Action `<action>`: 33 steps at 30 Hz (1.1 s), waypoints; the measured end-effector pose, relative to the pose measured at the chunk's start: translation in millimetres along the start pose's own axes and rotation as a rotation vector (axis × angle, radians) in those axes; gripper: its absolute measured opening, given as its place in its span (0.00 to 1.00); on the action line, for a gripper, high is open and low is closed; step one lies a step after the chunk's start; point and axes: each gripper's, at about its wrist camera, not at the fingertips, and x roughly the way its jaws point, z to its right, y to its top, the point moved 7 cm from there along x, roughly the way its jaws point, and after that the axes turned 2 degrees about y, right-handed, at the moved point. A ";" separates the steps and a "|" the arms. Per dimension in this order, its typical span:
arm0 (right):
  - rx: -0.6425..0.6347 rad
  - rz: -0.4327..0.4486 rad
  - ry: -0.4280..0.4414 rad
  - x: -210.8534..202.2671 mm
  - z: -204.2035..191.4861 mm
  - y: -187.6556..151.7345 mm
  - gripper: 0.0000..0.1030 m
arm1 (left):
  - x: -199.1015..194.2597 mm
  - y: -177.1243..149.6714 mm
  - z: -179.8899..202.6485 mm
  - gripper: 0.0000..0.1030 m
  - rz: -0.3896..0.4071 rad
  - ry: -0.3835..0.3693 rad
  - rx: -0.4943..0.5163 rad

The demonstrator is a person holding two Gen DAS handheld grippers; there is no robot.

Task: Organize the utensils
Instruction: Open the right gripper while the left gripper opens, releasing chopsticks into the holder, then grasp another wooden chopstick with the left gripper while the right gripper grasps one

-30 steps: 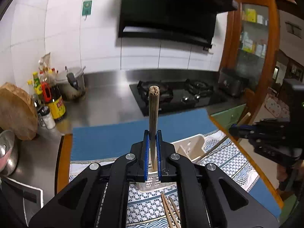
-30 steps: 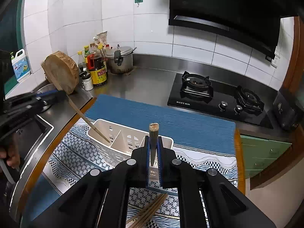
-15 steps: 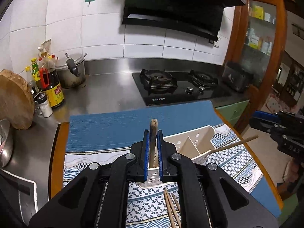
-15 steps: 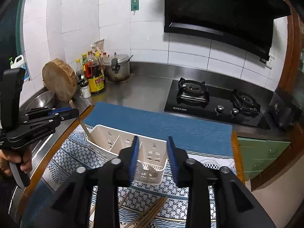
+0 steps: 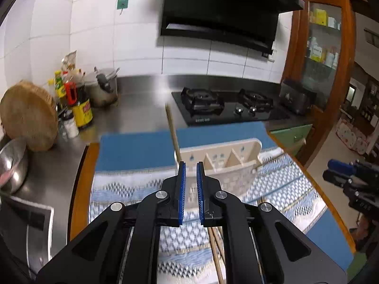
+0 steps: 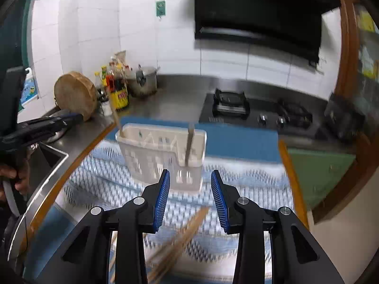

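Two chopsticks (image 6: 189, 145) stand in white caddy (image 6: 163, 156) on counter; more chopsticks (image 6: 180, 236) lie loose on cloth below. Left tongs (image 5: 190, 194) narrowly parted, empty. Right tongs (image 6: 190, 198) opening, empty. Risk: hasty low reach scatters loose sticks or tips light caddy.

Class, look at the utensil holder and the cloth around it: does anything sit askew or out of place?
Yes. One chopstick leans out over the holder's left end, another stands nearer upright at its right end, and several chopsticks lie loose on the patterned cloth.
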 end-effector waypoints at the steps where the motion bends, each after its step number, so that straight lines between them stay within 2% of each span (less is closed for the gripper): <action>1: 0.008 -0.009 -0.003 -0.1 0.5 -8.3 0.35 | -1.4 -5.4 -0.6 0.09 -0.005 0.000 -0.002; 6: 0.065 -0.088 -0.008 4.5 -4.0 -71.3 0.35 | -8.1 -47.3 4.3 0.09 -0.046 0.012 0.006; 9: 0.081 -0.144 -0.017 12.2 -9.2 -104.2 0.33 | -7.2 -69.3 9.1 0.09 -0.076 0.015 0.015; 12: 0.126 -0.201 0.012 20.5 -17.6 -134.8 0.28 | -4.1 -96.7 14.2 0.09 -0.118 0.009 0.013; 18: 0.184 -0.297 0.030 36.2 -30.9 -179.2 0.22 | 5.1 -138.4 22.8 0.09 -0.196 -0.004 0.007; 27: 0.279 -0.342 0.077 48.2 -37.9 -196.1 0.21 | 15.3 -188.3 29.1 0.09 -0.303 -0.036 -0.017; 33: 0.274 -0.370 0.079 56.4 -46.9 -201.8 0.17 | 23.6 -210.4 35.3 0.09 -0.355 -0.059 -0.031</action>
